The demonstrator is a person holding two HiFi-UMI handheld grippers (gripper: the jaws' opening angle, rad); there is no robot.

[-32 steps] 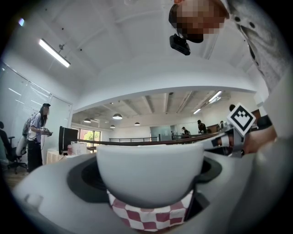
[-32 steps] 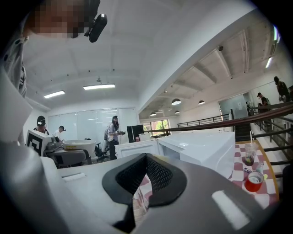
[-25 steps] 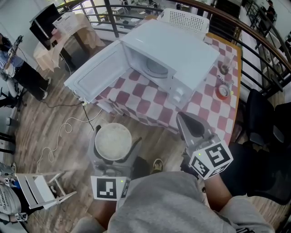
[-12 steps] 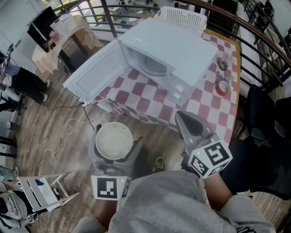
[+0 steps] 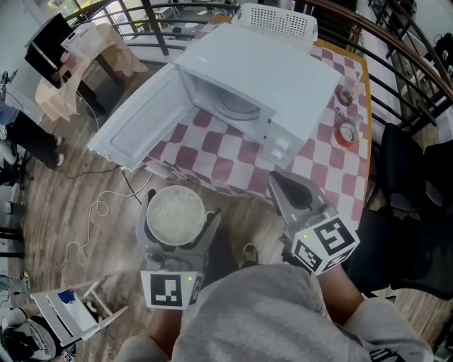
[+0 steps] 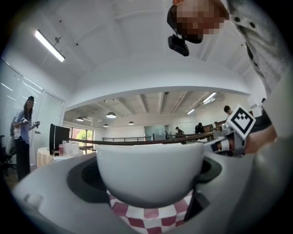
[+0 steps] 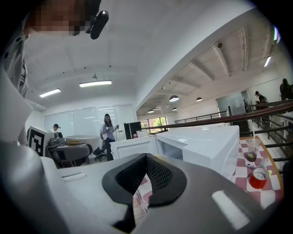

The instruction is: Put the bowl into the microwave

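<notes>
Just off the table edge, left tool clamping bowl, right tool closed empty, microwave door open.

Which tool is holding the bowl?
The left tool, clamped round the white bowl; the right tool has its jaws shut on nothing.

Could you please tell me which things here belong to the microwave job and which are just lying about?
Job: white round bowl, in the left hand-held gripper; white box-shaped microwave, door open.
Lying about: small red cup; clear plastic cup with straw; white perforated chair back.
</notes>
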